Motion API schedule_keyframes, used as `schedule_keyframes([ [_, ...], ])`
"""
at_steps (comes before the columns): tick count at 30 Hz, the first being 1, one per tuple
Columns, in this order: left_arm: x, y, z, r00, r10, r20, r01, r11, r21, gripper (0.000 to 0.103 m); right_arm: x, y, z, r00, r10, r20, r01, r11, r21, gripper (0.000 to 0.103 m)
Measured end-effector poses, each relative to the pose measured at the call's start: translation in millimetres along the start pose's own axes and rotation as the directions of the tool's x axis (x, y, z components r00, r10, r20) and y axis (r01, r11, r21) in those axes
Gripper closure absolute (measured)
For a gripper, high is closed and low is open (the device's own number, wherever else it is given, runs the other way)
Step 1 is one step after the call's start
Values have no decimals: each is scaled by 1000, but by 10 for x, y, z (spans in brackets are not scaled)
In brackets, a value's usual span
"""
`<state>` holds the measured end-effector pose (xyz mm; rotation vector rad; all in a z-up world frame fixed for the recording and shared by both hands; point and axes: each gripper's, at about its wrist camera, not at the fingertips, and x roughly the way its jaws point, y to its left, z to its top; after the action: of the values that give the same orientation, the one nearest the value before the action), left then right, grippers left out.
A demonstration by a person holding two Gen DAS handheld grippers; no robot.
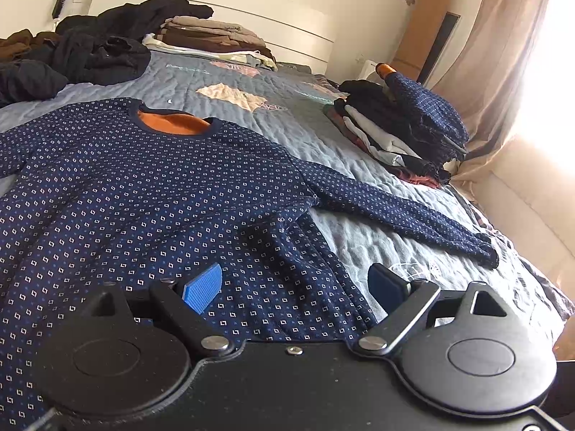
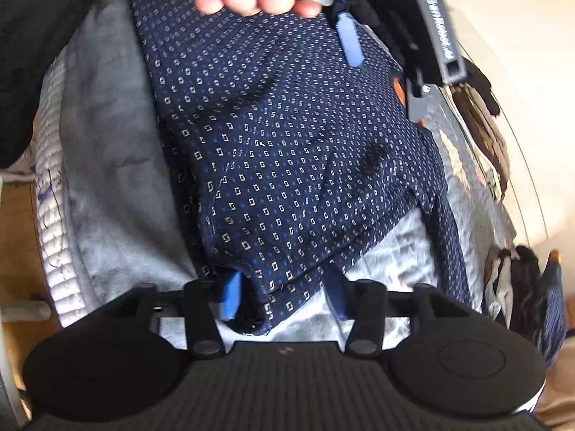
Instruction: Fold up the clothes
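While spread on the bed, the jumper lies flat.
Left tongs gape wide; right tongs straddle its hem, not closed.

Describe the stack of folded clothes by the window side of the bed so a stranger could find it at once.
Start at the bed's grey quilt and follow it toward the curtain. Near that edge sits the folded stack, dark and pale layers. Unlike the loose black heap by the headboard, it is topped by a navy dotted piece matching the spread-out top.
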<state>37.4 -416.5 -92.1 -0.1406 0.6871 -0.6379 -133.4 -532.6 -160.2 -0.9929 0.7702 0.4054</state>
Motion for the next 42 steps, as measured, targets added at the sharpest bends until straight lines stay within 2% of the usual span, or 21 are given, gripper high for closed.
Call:
schedule_keyframes([
  [1, -2, 2, -2, 1000, 0, 0, 0, 1000, -2, 15, 26, 1, 4, 1000, 2, -6, -2, 1000, -11, 80],
  [2, -4, 4, -5, 1000, 0, 0, 0, 1000, -3, 15, 39, 4, 0, 1000, 6, -7, -6, 1000, -20, 97],
  [8, -12, 47, 19, 1000, -2, 4, 2, 1000, -25, 15, -137, -9, -58, 997, 75, -23, -74, 997, 12, 99],
  [16, -21, 92, 41, 1000, 4, 9, -3, 999, -44, 15, -502, -3, -51, 991, 132, 2, -132, 991, 25, 99],
  [18, -19, 97, 41, 1000, 3, 5, -3, 999, -43, 15, -475, 21, -65, 990, 136, -24, -136, 991, 0, 99],
  [21, -6, 84, 33, 1000, -4, -9, 4, 999, -32, 15, -363, 27, -107, 989, 122, -79, -119, 992, 32, 99],
  [25, -15, 52, -3, 1000, -16, -15, 16, 1000, -12, 15, -397, -125, -110, 987, 156, -46, -145, 972, 185, 91],
  [27, -33, 23, 7, 1000, -22, -13, 22, 1000, 4, 15, -476, -282, -135, 985, 173, -17, -162, 945, 283, 75],
  [29, -105, 41, 47, 1000, -29, -2, 30, 999, 29, 15, -526, -433, -145, 982, 186, 35, -184, 901, 393, 54],
  [32, -288, 292, 175, 999, -29, 25, 28, 999, 39, 15, -514, -613, -97, 970, 203, 136, -244, 797, 553, 42],
  [34, -427, 567, 265, 999, -2, 36, 0, 999, 45, 14, -506, -733, -65, 958, 202, 204, -287, 709, 644, 37],
  [38, -773, 1376, 342, 990, 130, 51, -133, 989, 57, 14, -490, -973, -1, 926, 173, 335, -376, 498, 782, 29],
  [40, -951, 1847, 335, 970, 237, 52, -240, 969, 59, 14, -481, -1093, 31, 907, 144, 395, -420, 379, 825, 28],
  [42, -1135, 2304, 307, 929, 366, 49, -369, 924, 98, 14, -385, -1107, 177, 897, 147, 416, -441, 346, 828, 27],
])
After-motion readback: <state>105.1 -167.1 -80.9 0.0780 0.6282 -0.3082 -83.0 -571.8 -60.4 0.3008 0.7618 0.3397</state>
